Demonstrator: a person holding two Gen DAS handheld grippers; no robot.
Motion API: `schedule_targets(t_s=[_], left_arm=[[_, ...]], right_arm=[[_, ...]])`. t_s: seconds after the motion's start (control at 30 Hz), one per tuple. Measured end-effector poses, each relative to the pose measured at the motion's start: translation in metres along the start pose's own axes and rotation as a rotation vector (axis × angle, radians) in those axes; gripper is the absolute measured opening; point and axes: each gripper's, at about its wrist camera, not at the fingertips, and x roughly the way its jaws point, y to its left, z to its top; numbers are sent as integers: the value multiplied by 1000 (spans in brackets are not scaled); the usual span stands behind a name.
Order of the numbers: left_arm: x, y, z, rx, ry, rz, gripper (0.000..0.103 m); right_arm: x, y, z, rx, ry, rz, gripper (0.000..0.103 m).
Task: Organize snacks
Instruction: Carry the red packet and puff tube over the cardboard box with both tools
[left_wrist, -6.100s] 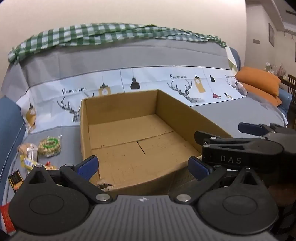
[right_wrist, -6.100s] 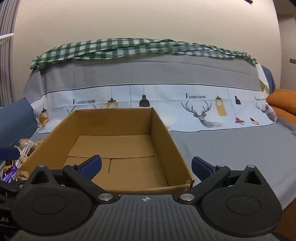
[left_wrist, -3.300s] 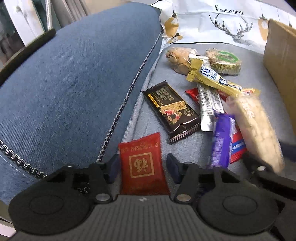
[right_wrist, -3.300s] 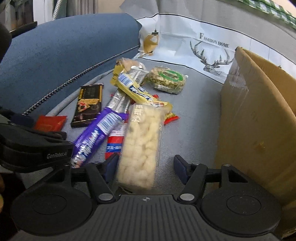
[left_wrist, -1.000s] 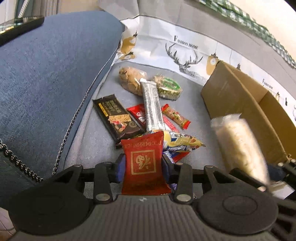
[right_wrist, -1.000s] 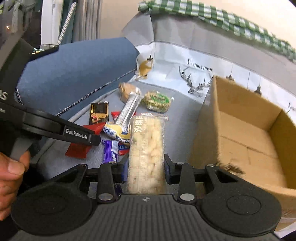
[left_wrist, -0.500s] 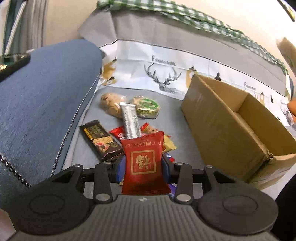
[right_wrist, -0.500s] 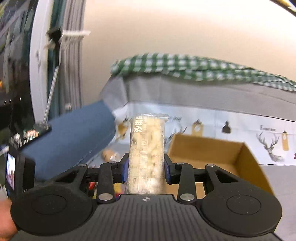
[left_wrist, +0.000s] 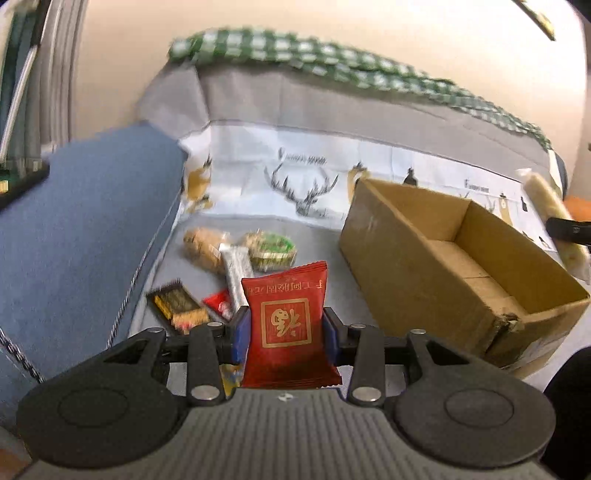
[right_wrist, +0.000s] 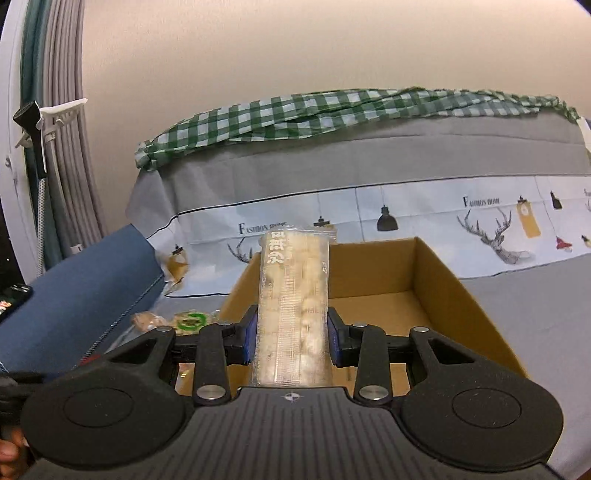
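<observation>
My left gripper (left_wrist: 284, 334) is shut on a red snack packet (left_wrist: 287, 325) and holds it above the sofa seat, left of the open cardboard box (left_wrist: 402, 258). My right gripper (right_wrist: 293, 341) is shut on a long clear pack of pale puffed snack (right_wrist: 295, 299) and holds it over the near-left part of the box (right_wrist: 428, 266). That pack also shows at the right edge of the left wrist view (left_wrist: 550, 214). The box looks empty inside.
Several loose snacks lie on the seat left of the box: a dark chocolate bar (left_wrist: 177, 304), a silver bar (left_wrist: 236, 269), a round green-labelled pack (left_wrist: 271, 249) and a tan pack (left_wrist: 203, 245). A blue sofa arm (left_wrist: 85, 221) rises at the left. The sofa back (right_wrist: 369, 162) stands behind.
Both grippers have risen and swung right toward the box with their snacks. The right gripper now faces the box from in front and holds steadier than half a second ago.
</observation>
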Motion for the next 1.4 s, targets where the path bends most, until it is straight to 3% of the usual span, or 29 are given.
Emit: schedule_targets(t_s=[0.2, 0.37, 0.57, 0.93, 1.4], left_arm=[[-8, -28, 3, 89, -33, 14, 44], [-13, -44, 27, -24, -40, -2, 44], [-16, -85, 63, -38, -91, -66, 44], [2, -154, 107, 18, -118, -195, 44], [42, -191, 129, 45, -104, -243, 44]], right_arm=[[3, -9, -5, 35, -19, 18, 38], [-2, -17, -5, 52, -66, 25, 38], [-13, -34, -5, 87, -144, -21, 38], [-8, -58, -8, 202, -137, -38, 38], [3, -62, -11, 228, -102, -41, 38]])
